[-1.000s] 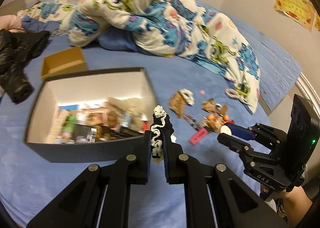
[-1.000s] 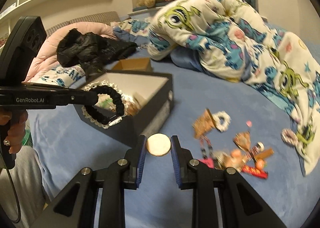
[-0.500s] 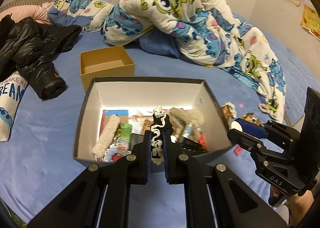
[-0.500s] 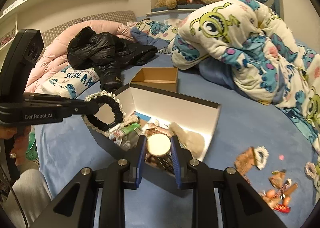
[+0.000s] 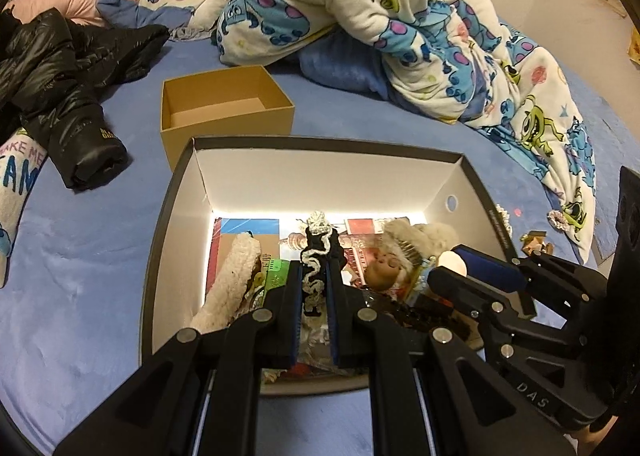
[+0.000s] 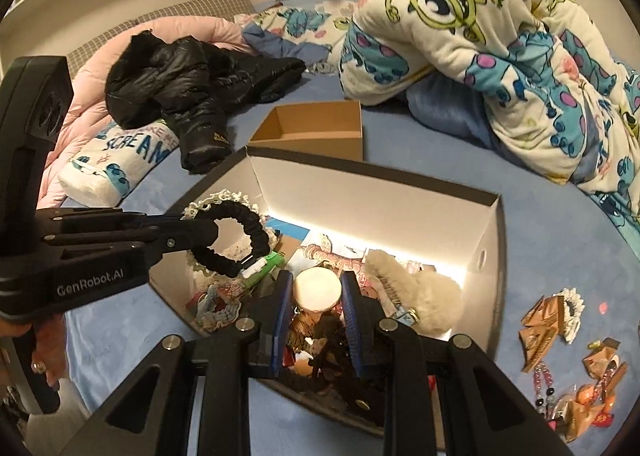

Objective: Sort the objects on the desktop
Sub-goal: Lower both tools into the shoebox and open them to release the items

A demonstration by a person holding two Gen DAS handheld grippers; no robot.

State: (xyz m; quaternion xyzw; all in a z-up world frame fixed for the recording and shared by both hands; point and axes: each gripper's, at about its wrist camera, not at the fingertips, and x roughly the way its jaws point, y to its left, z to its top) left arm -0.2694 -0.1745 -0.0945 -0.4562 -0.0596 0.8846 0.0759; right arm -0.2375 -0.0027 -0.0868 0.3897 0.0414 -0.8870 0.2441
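Both grippers now hang over the open black storage box [image 5: 172, 215], having carried their loads across from the blue bedspread [image 5: 80, 296]. Nearest, the left gripper [image 5: 314, 276] pinches a black lace-trimmed scrunchie [image 6: 236, 240]; the right gripper [image 6: 316, 292] clamps a round cream disc [image 6: 316, 288] (what it is stays unclear). Release looks next. The box's jumbled contents blur together. Beyond sits an empty cardboard box [image 5: 224, 111]. Unsorted trinkets [image 6: 568, 368] remain, partly cut off.

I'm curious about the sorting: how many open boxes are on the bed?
2: a large dark box under both grippers, already full of small things, and a small brown cardboard box just behind it. Bedding may hide others.
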